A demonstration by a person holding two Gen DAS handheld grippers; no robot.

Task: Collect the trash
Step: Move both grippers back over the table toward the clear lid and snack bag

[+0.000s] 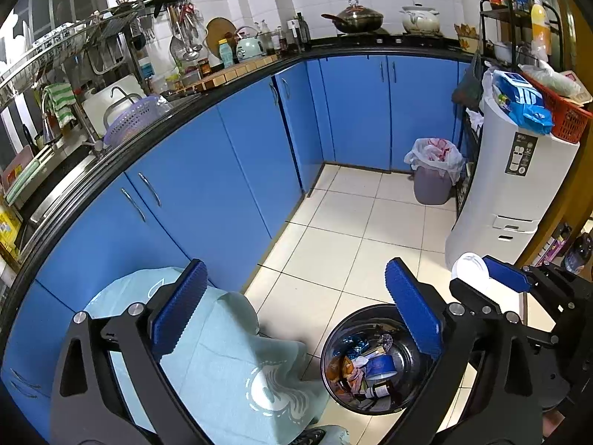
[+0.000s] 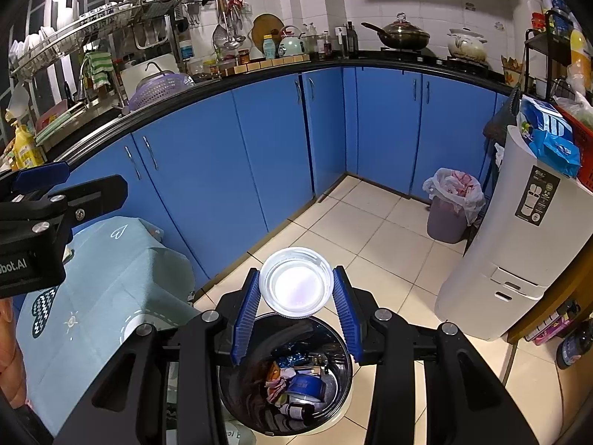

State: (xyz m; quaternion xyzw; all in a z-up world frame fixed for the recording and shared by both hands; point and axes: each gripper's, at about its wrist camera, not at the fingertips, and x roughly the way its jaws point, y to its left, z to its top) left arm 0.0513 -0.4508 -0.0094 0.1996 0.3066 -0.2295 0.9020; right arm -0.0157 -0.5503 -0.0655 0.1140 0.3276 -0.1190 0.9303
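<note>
My right gripper [image 2: 296,289] is shut on a white plastic cup [image 2: 295,282], seen bottom-on, held just above the far rim of a round metal trash bin [image 2: 333,400]. The bin holds mixed rubbish: a blue tub [image 2: 305,385], wrappers and a dark bottle. In the left wrist view the bin [image 1: 330,341] sits low at centre right, and the right gripper with the cup [image 1: 470,269] shows at the right. My left gripper [image 1: 296,319] is open and empty, over a table with a light blue cloth [image 1: 222,363] beside the bin.
Blue cabinets [image 1: 207,185] run along the left and back under a black counter. A second bin with a white bag [image 1: 433,174] stands in the far corner. A white appliance [image 2: 519,259] stands at the right. The floor is pale tile [image 1: 352,222].
</note>
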